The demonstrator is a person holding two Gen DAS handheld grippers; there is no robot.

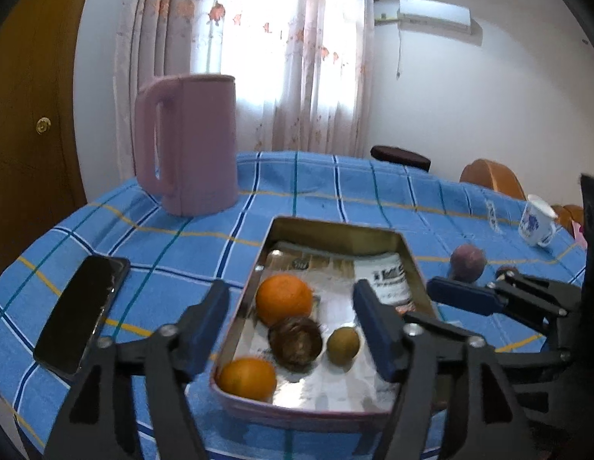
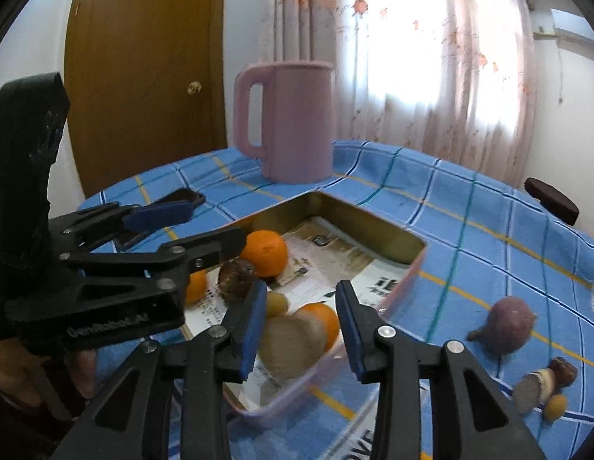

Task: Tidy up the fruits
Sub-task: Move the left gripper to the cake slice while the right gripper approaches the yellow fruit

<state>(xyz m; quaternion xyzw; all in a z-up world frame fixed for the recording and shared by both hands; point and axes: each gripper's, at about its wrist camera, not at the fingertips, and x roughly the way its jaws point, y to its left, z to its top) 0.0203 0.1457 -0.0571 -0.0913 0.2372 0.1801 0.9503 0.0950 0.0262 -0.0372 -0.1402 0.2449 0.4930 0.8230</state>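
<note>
A metal tray [image 1: 337, 228] lined with newspaper sits on the blue checked tablecloth. In it lie two oranges [image 1: 284, 299], a brown hairy fruit [image 1: 295, 340] and a small green fruit [image 1: 343, 345]. My left gripper [image 1: 291, 326] is open over the tray's near end, empty. In the right wrist view my right gripper [image 2: 300, 329] is open above the tray's near corner [image 2: 415, 245]; a blurred tan fruit [image 2: 293, 341] and an orange [image 2: 327, 324] lie between the fingers. A purple fruit [image 2: 507, 326] and small fruits [image 2: 542, 387] lie on the cloth to the right.
A pink jug [image 1: 189, 142] stands behind the tray. A black phone [image 1: 84, 306] lies left of it. A white mug [image 1: 536, 220] stands at the far right. A door and curtains are behind the table. The other gripper [image 2: 105, 268] shows at left in the right wrist view.
</note>
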